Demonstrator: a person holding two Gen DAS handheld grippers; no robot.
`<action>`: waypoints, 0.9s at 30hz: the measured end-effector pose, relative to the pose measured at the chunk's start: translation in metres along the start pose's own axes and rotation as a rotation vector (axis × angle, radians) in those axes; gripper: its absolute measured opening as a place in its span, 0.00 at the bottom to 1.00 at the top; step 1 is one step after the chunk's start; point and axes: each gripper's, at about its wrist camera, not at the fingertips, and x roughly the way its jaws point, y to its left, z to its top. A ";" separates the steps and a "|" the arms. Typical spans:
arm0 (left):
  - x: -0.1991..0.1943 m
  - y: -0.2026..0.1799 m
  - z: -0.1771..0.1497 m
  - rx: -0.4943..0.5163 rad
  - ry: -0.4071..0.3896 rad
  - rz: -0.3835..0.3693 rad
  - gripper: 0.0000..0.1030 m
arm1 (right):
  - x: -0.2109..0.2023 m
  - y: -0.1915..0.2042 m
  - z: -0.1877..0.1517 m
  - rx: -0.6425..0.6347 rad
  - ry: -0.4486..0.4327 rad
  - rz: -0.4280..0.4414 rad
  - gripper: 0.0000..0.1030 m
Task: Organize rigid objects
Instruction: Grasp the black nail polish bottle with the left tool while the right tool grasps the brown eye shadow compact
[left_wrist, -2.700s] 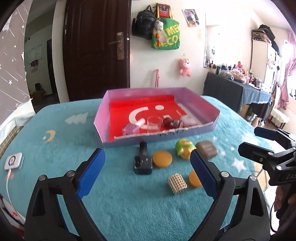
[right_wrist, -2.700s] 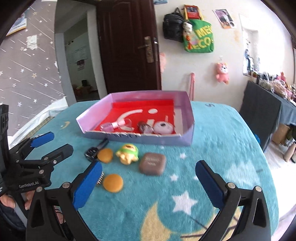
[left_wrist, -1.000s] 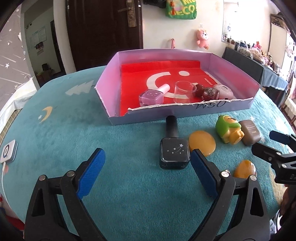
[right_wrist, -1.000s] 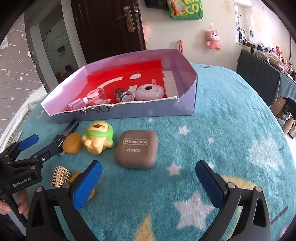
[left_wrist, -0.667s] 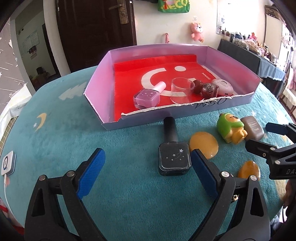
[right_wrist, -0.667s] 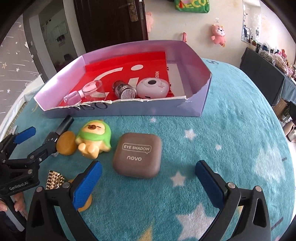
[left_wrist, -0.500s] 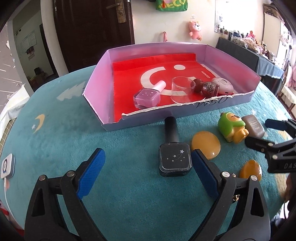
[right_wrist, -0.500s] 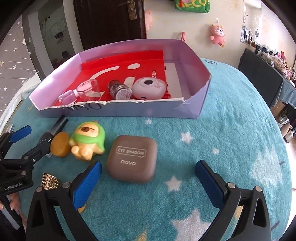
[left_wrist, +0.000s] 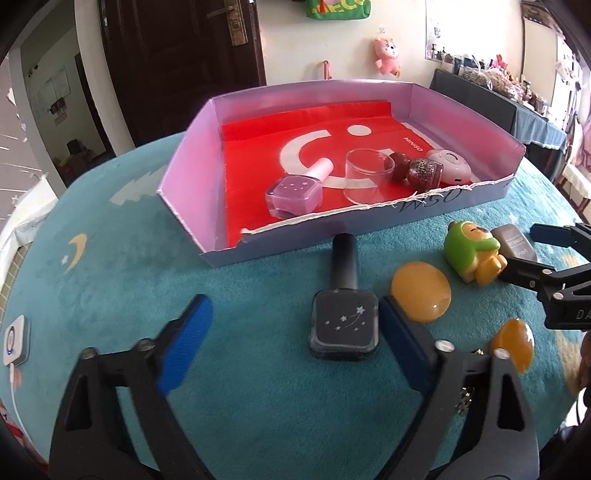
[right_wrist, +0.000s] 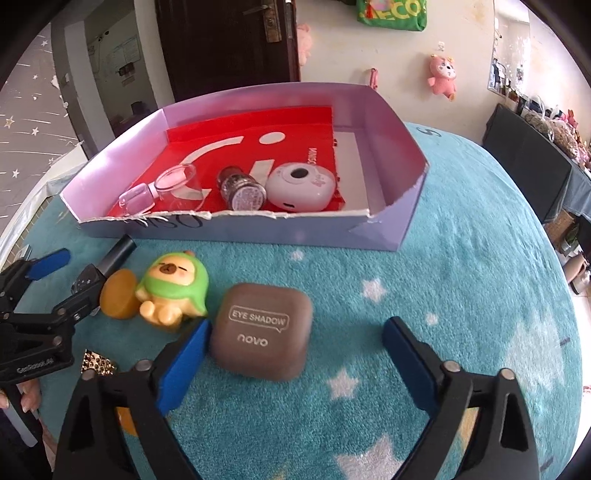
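This is a home, most likely a bedroom or living room. The work surface is a soft teal plush blanket (right_wrist: 461, 229) printed with white stars, yellow moons and clouds, not a bench or counter. At twelve o'clock stands a dark brown panelled wooden door (left_wrist: 177, 62) with a brass lock plate, set in a cream plaster wall. On that wall hang a green fabric tote bag (right_wrist: 391, 13) and, toward one o'clock, a small pink plush toy (left_wrist: 388, 55). At two o'clock a long side table under a dark cloth (left_wrist: 480, 99) is crowded with small household clutter. At nine o'clock, grey star-patterned wallpaper (right_wrist: 26, 114) borders an open doorway into another room.
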 end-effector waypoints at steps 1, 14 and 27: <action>0.002 0.000 0.001 -0.006 0.011 -0.030 0.71 | 0.000 0.001 0.000 -0.007 -0.005 0.004 0.85; 0.000 -0.008 0.003 -0.023 0.006 -0.144 0.32 | -0.018 0.010 -0.002 -0.058 -0.060 0.093 0.56; -0.014 -0.007 0.003 -0.027 -0.025 -0.154 0.32 | -0.020 0.010 -0.003 -0.058 -0.061 0.099 0.56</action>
